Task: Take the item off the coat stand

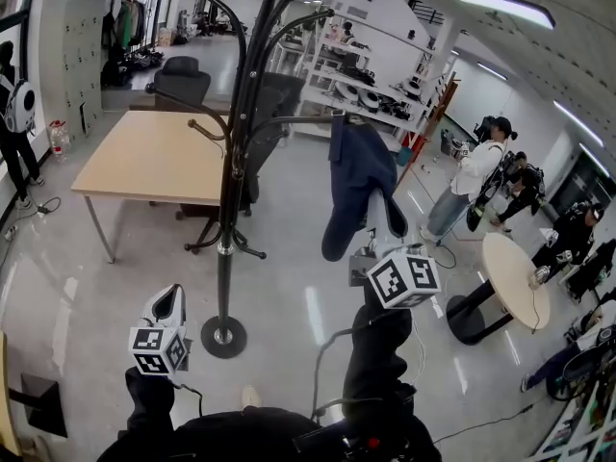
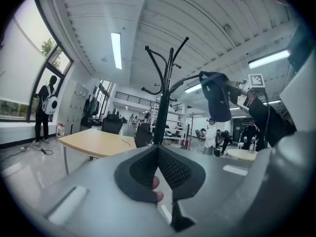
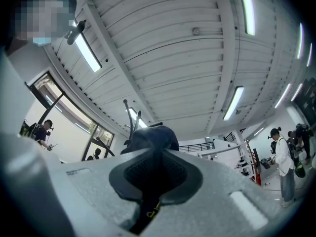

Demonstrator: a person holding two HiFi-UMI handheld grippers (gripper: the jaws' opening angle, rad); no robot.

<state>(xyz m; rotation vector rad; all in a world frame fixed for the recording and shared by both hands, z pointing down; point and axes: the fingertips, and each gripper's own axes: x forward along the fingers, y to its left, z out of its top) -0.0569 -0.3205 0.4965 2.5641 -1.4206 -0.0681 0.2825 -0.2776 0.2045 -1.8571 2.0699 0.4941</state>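
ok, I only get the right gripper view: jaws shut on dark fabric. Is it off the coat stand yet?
Observer: Not yet. In the head view the dark blue jacket hangs from a side hook of the coat stand.
Operator: Where on it is the grip?
Observer: The right gripper holds the jacket's lower part, below that hook.
Operator: And the left gripper?
Observer: The left gripper is low, beside the stand's pole but apart from it, with its jaws together on nothing.
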